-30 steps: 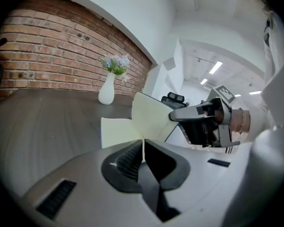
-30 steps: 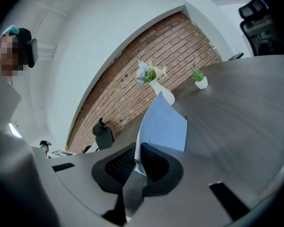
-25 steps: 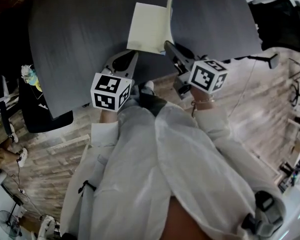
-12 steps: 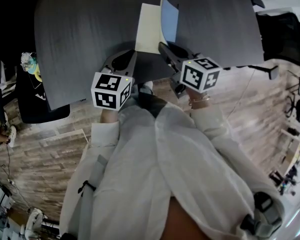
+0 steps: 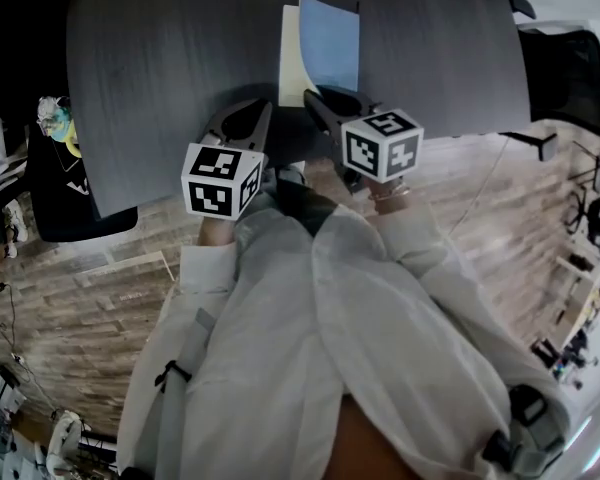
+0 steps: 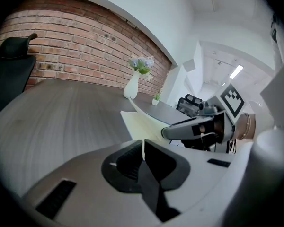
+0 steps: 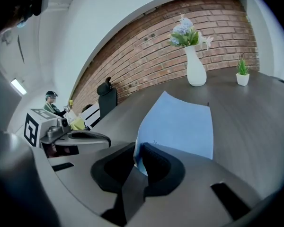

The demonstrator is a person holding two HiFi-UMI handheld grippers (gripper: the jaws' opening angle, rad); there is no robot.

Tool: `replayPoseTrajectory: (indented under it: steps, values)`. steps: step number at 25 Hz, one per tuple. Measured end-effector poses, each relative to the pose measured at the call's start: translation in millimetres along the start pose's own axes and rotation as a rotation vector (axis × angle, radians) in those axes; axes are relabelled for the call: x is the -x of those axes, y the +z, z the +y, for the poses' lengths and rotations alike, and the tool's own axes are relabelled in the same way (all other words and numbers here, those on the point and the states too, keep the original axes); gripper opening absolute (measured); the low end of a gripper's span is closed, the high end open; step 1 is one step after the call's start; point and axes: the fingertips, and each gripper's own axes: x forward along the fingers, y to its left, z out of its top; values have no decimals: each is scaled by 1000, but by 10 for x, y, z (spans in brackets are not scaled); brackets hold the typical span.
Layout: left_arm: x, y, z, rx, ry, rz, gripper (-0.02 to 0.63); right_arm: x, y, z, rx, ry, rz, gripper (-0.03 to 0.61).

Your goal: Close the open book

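An open book lies near the front edge of a dark grey surface, its blue cover tilted over the cream page. The right gripper has the cover's near edge between its fingers, which have just been easing apart yet touch it. The left gripper has its fingers clamped on the cream page's near edge.

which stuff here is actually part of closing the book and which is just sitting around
Part of the job:
book
its blue cover, lifted partway over the cream pages

Just lying about:
white vase of flowers
small potted plant
black office chair
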Motion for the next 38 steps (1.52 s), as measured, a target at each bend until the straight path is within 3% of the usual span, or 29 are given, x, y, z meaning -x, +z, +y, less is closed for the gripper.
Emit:
replayPoseTrajectory:
  steps: [23,30,38]
  values:
    - [-158,74,132,37,-54,3,15,-392,-223,-17,82,-38,181,57]
    - [-204,104,201,43,-63,6,15,-441,-244,3,114,-84,231,64]
    - [-126,110,215,36,-80,21,15,-443,-260,59,156,-108,233,94]
